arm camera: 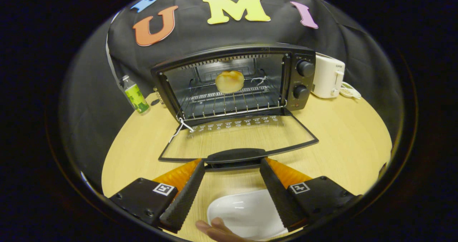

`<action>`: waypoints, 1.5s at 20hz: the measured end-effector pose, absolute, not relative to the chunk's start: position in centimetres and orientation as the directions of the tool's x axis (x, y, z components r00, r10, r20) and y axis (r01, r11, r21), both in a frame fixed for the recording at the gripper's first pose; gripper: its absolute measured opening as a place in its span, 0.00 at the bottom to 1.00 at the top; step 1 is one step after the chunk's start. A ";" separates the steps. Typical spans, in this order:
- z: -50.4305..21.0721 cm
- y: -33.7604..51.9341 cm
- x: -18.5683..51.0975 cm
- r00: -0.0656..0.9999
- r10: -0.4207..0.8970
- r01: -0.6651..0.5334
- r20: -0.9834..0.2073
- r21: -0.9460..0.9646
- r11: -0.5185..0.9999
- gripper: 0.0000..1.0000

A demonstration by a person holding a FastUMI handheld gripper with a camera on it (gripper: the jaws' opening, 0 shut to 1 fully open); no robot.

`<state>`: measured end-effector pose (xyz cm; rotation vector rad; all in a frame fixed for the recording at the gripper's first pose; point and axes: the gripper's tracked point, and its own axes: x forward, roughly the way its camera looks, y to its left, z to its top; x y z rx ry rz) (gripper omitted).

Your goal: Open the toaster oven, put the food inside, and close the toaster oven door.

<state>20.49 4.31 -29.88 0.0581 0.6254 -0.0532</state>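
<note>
The tool gapes empty, fingertips at the dropped door's handle — its long axis crosswise, mid-frame. The bun sits on the toaster oven rack, upper centre.

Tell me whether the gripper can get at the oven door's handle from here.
Probably yes. The gripper is open, its fingers flanking the door handle just ahead. Nothing lies between; the white dish sits below, behind the fingertips.

Lowered oven door lies just ahead of parted tongs, oven mouth open beyond, bread roll on rack.
</note>
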 end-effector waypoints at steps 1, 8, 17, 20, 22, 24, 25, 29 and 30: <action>-29.5 4.4 20.5 0.816 -0.038 0.070 -0.577 0.034 0.997 1.00; -25.4 5.0 21.7 0.897 -0.086 0.081 -0.434 -0.031 0.996 1.00; -20.4 6.0 24.8 0.976 -0.080 0.062 -0.202 -0.095 0.994 1.00; -19.7 7.4 25.0 0.972 -0.033 0.008 -0.231 -0.109 0.994 1.00; -18.5 7.7 24.5 0.976 -0.029 0.008 -0.216 -0.097 0.995 1.00; -18.0 8.2 23.5 0.976 -0.012 -0.007 -0.218 -0.087 0.996 1.00; -17.8 8.5 23.0 0.975 -0.002 -0.017 -0.222 -0.082 0.997 1.00; -16.3 8.2 20.3 0.975 0.015 -0.028 -0.222 -0.054 0.998 1.00; -15.8 8.1 19.7 0.974 0.016 -0.025 -0.224 -0.038 0.999 1.00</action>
